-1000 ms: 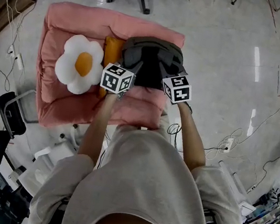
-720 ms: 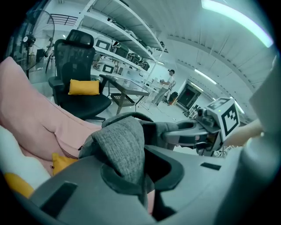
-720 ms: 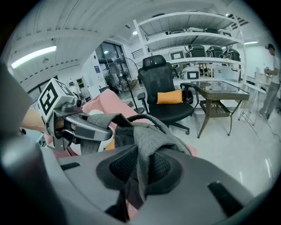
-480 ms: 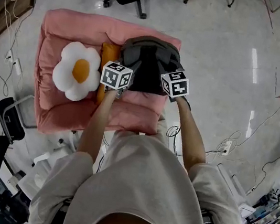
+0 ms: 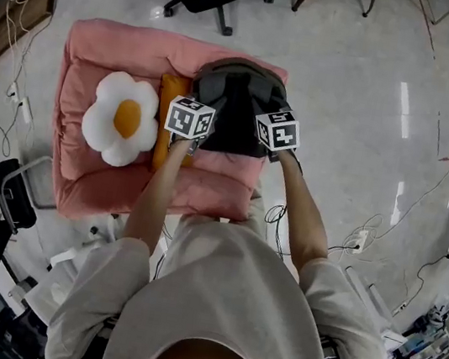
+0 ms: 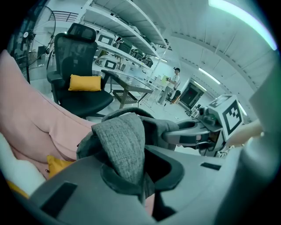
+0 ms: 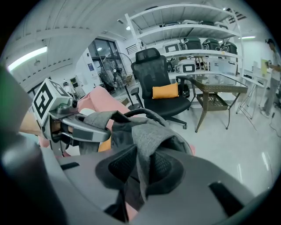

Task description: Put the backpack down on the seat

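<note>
Backpack: the grey backpack [image 5: 235, 104] hangs by its two straps at the right rear corner of the seat, close against the backrest. No view shows whether its base bears on the cushion yet.
Seat: the pink padded seat [image 5: 111, 45] lies low on the floor. Its right half is bare, which is probably why the bag is brought down there.
Egg cushion: a white and yellow egg cushion [image 5: 122, 119] fills the seat's left half, well clear of the bag.
Orange cushion: an orange cushion [image 5: 171, 93] stands between the egg cushion and the bag, just beside the bag's left flank.
Left strap: the left strap [image 6: 125, 149] is folded into a ridge, so the jaws get a thick bite.
Right strap: the right strap [image 7: 142, 149] is bunched the same way, and the paired hold seems meant to keep the bag level.
Left gripper: the left gripper [image 6: 131, 176] is clenched on the left strap.
Right gripper: the right gripper [image 7: 140, 176] pinches the right strap. Its jaws have just been opening a little with the fabric between them, likely the start of the release.
</note>
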`<control>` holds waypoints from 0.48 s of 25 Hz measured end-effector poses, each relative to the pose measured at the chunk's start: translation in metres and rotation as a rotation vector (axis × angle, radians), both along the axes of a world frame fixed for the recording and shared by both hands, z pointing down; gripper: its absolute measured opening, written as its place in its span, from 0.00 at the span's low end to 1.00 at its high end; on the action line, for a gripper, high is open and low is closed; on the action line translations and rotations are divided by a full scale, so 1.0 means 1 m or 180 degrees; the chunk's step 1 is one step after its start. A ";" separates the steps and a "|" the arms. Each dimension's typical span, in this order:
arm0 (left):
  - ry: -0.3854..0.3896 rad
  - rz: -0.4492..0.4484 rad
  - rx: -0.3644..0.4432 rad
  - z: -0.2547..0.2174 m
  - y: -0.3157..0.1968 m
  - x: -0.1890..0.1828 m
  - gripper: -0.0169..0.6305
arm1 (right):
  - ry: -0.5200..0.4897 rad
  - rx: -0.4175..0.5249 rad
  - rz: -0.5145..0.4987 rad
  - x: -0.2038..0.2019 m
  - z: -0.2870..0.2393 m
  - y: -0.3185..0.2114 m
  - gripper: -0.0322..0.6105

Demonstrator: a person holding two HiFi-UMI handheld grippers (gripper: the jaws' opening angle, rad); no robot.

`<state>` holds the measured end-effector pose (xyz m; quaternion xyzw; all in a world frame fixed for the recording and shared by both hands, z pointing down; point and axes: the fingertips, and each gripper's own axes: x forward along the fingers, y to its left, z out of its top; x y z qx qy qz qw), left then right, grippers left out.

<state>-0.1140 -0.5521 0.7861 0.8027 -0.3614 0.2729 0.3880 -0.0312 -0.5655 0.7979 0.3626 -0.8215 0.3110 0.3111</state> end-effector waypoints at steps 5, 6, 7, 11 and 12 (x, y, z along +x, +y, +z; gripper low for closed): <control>-0.0114 -0.0028 0.0030 0.006 -0.005 -0.001 0.07 | 0.0068 -0.0045 0.0035 0.002 0.005 -0.003 0.18; -0.0121 -0.0021 0.0035 0.006 -0.005 -0.001 0.07 | 0.0070 -0.0051 0.0045 0.002 0.004 -0.003 0.19; -0.0122 -0.0009 0.0037 0.006 -0.004 0.000 0.07 | 0.0066 -0.0056 0.0057 0.003 0.004 -0.003 0.20; -0.0117 0.0054 0.0017 0.008 0.003 0.000 0.26 | -0.0003 -0.0078 0.0100 0.003 0.002 -0.001 0.36; -0.0109 0.0054 0.0016 0.008 0.004 0.000 0.32 | -0.0011 -0.0070 0.0105 0.003 0.001 -0.001 0.41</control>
